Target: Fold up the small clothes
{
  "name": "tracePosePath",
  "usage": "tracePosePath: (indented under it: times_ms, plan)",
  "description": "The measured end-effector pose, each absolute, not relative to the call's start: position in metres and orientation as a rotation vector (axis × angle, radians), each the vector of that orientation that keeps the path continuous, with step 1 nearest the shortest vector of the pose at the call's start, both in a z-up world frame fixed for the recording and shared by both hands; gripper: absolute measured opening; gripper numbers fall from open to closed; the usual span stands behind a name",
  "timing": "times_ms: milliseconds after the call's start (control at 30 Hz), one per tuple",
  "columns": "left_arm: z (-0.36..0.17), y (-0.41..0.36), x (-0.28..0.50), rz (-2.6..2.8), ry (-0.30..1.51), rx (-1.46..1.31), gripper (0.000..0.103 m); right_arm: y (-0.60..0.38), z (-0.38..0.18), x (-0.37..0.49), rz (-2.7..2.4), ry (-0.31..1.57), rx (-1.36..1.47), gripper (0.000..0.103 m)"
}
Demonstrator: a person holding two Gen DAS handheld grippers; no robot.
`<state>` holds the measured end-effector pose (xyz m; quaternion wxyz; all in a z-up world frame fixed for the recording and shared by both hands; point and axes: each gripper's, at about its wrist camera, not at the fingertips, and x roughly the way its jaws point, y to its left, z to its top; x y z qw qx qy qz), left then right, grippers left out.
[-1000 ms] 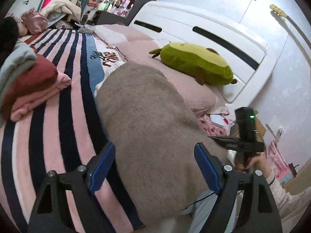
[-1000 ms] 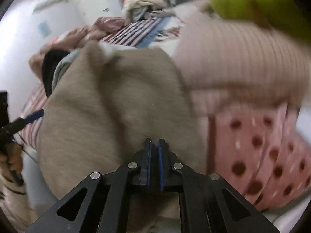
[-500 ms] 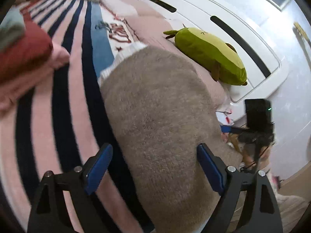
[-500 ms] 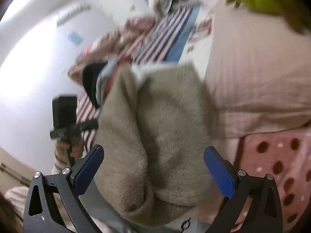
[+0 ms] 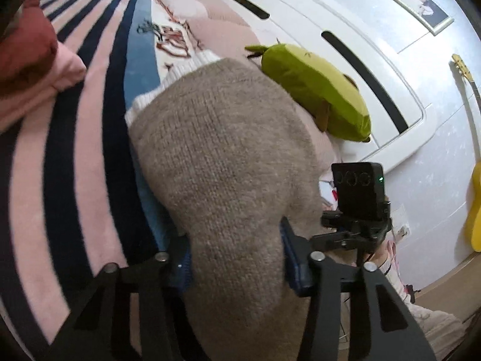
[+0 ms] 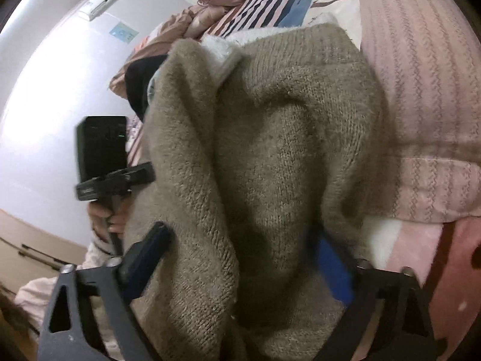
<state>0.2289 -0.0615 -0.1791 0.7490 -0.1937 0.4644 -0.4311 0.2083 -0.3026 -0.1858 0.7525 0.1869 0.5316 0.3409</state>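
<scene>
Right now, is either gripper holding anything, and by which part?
The left gripper squeezes the near end of the beige knit sweater. The right gripper is open around its bunched near edge, not gripping.

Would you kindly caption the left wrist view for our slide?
Left gripper straddling the near end of a taupe knit sweater on the striped bedspread.

Premises: a home bedroom; bed (image 5: 75, 156) under a striped blanket; white headboard (image 5: 354, 69); green plush toy (image 5: 312, 90) by pink bedding (image 6: 421, 96); framed picture (image 5: 412, 0) on wall; yellow guitar (image 5: 473, 198) propped beside it.
</scene>
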Motion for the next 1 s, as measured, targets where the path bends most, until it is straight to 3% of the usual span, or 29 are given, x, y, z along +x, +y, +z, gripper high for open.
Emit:
tracePosePath:
  times_ms: [100,200,467,700,1000]
  plan:
    - [-0.163,-0.046,0.223,-0.929,0.967,-0.374,0.040,-0.293,-0.181,0.208,0.771,1.136,0.433,0.070]
    - [-0.154,-0.016,0.222,-0.894,0.947,-0.384,0.039,-0.273,-0.182,0.212,0.813,1.142,0.448,0.063]
    - [-0.139,0.123,0.193,-0.693,0.875,-0.403,0.038,-0.140,-0.184,0.241,0.983,1.167,0.371,0.063]
    - [-0.122,0.269,0.165,-0.542,0.786,-0.400,0.031,0.020,-0.185,0.250,1.161,1.223,0.264,0.062]
    - [-0.133,0.422,0.159,-0.400,0.796,-0.408,0.032,0.203,-0.191,0.260,1.238,1.232,0.165,0.062]
